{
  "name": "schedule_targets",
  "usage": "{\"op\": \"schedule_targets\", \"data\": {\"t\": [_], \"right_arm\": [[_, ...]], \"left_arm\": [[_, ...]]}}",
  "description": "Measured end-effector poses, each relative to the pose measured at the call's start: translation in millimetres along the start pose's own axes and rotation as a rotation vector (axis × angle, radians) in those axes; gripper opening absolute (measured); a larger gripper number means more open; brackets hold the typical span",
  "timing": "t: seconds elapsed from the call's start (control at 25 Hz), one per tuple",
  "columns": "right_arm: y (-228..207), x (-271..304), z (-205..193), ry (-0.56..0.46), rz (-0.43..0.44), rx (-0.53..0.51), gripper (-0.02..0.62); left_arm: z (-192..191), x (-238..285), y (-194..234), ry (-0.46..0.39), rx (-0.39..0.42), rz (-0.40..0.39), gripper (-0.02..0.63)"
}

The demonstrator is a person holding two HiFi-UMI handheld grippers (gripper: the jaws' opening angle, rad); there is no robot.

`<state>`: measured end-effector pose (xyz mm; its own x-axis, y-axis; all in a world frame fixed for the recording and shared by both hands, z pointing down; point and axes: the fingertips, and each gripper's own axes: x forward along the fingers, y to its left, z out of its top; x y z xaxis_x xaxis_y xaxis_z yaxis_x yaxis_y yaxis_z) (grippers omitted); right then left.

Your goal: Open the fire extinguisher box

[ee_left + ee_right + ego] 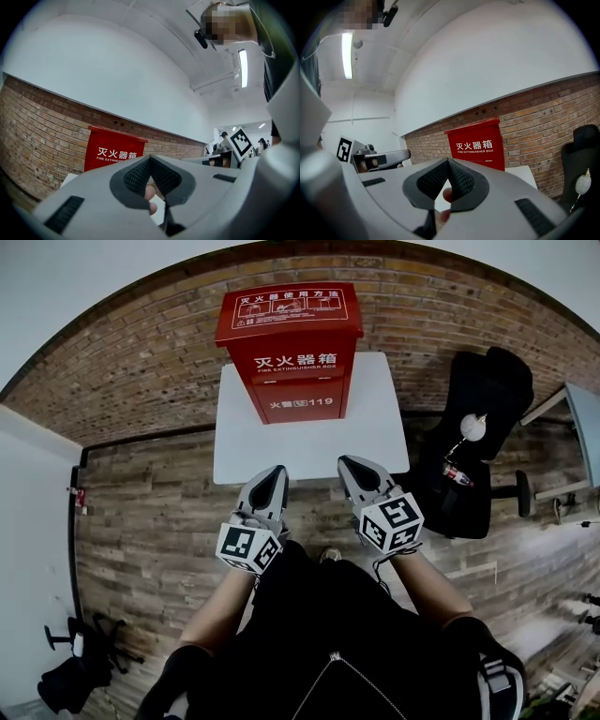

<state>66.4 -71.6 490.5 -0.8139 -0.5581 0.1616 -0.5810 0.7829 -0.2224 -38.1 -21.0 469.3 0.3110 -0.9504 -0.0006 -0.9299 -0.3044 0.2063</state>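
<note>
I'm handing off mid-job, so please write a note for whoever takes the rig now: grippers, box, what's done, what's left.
Left gripper: shut, empty, at the near edge of the table, clear of the box.
Right gripper: shut, empty, beside the left one, pointing toward the box.
Box: red, upright on the table's far side, closed.
Done: nothing.
Left: reach the box and open it.

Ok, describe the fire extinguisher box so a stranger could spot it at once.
Find the brick wall and the white table in front of it. On that table stands the fire extinguisher box, upright. It is bright red with white lettering and 119 on its front, while the chair beside the table is black.
</note>
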Motion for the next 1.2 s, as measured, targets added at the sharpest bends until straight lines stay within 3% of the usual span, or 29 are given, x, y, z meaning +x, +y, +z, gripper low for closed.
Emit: {"op": "schedule_targets", "data": {"t": [0.36,1.2], "right_arm": [[-30.9,48.7,12.7,-0.003,0.004,0.009,0.018],[-58.6,173.0,64.1,-0.04,-0.126,-0.008,0.018]], "left_arm": [[8.0,44.3,42.5,0.001,0.011,0.017,0.048],[48.3,127.5,168.6,0.0,0.004,-0.112,0.048]]}}
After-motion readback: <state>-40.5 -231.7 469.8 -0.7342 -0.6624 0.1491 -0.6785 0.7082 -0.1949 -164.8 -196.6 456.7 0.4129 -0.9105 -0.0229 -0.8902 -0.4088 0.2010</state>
